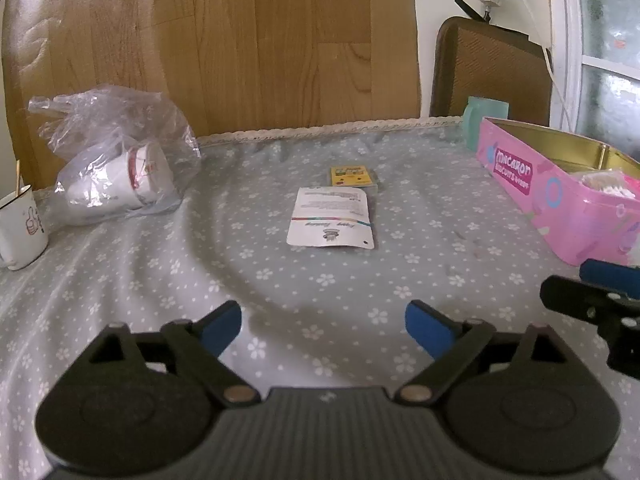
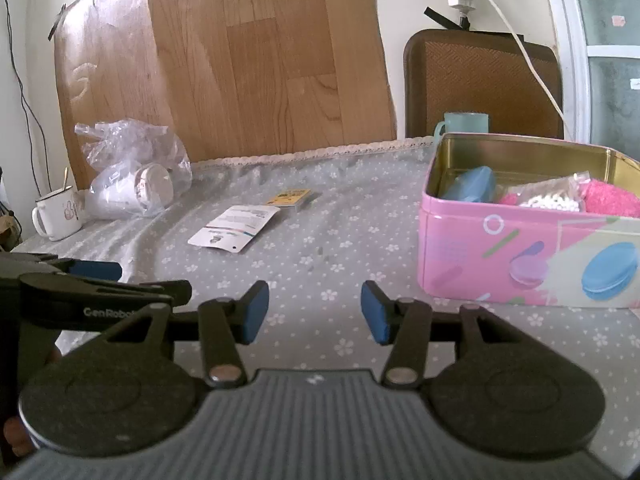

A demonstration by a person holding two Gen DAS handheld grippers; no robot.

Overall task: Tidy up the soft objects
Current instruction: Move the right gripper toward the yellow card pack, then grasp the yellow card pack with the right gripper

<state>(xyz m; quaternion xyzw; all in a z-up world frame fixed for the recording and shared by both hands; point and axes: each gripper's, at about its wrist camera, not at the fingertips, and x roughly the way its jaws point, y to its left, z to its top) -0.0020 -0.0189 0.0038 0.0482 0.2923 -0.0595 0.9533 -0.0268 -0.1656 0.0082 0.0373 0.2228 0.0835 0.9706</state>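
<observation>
Both grippers hover low over the flowered tablecloth (image 1: 160, 264), holding nothing: left gripper (image 1: 323, 326) spread wide, right gripper (image 2: 315, 311) also released. Pink macaron tin (image 2: 520, 256) sits on the right, lid off; inside are a blue pouch (image 2: 474, 186) at its far left, a clear bag of white beads (image 2: 548, 198) in the middle and a pink fluffy soft item (image 2: 610, 198) at the right. Far left, a clear plastic bag (image 1: 116, 148) holds paper cups (image 1: 132, 178). White mug (image 1: 20, 228) beside it, contents unclear. White packet (image 1: 331, 218) and yellow card pack (image 1: 353, 178) lie mid-table, touching. Green cup (image 2: 466, 124) stands behind the tin.
</observation>
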